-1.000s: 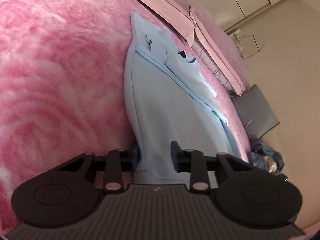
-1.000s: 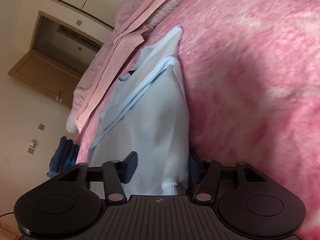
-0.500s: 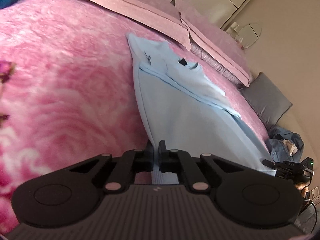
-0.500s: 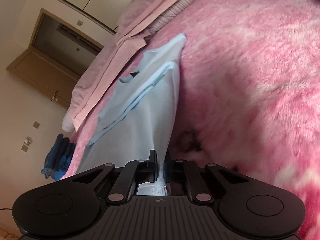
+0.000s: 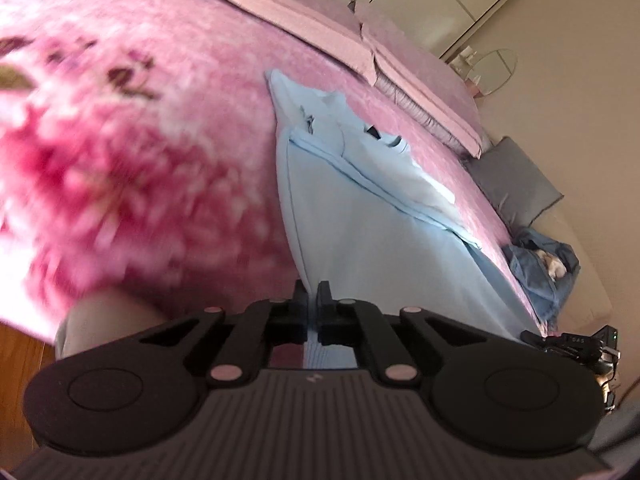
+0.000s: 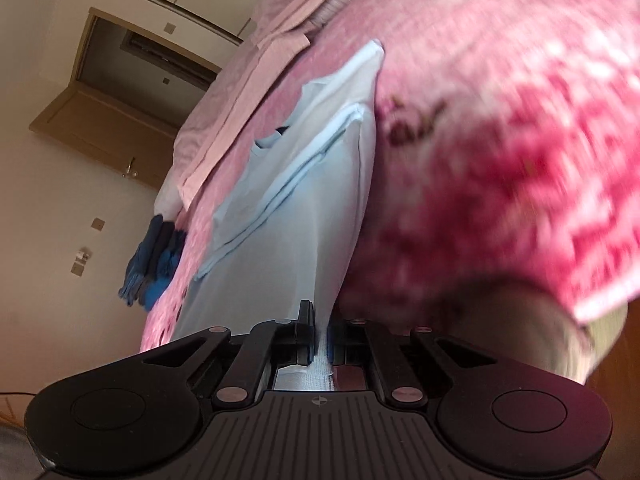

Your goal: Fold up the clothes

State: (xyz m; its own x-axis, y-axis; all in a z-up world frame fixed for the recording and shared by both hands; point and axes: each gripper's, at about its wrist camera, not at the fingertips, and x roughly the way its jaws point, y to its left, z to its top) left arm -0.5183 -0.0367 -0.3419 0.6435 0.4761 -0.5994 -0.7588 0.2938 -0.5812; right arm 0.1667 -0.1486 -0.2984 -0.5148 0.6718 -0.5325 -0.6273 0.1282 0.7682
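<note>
A light blue shirt (image 5: 360, 216) lies lengthwise on the pink fuzzy bedspread (image 5: 120, 140), its sleeves folded in and its collar toward the pillows. My left gripper (image 5: 313, 300) is shut on one bottom hem corner. My right gripper (image 6: 318, 328) is shut on the other hem corner of the shirt (image 6: 304, 208). Both corners are lifted off the bed, and the shirt stretches away from the jaws. The right gripper (image 5: 572, 344) shows at the left view's right edge.
Pink pillows (image 5: 304, 12) lie at the head of the bed. A grey cushion (image 5: 512, 184) and a heap of blue clothes (image 5: 544, 268) sit beside the bed. Dark blue clothes (image 6: 156, 256) hang off the far side. A door (image 6: 108, 120) is behind. Wooden floor (image 5: 20, 360) shows below the bed's edge.
Both grippers closed on the shirt's hem corners, then pulled back and up past the bed's edge. The hem has lifted and the shirt is drawn taut.
</note>
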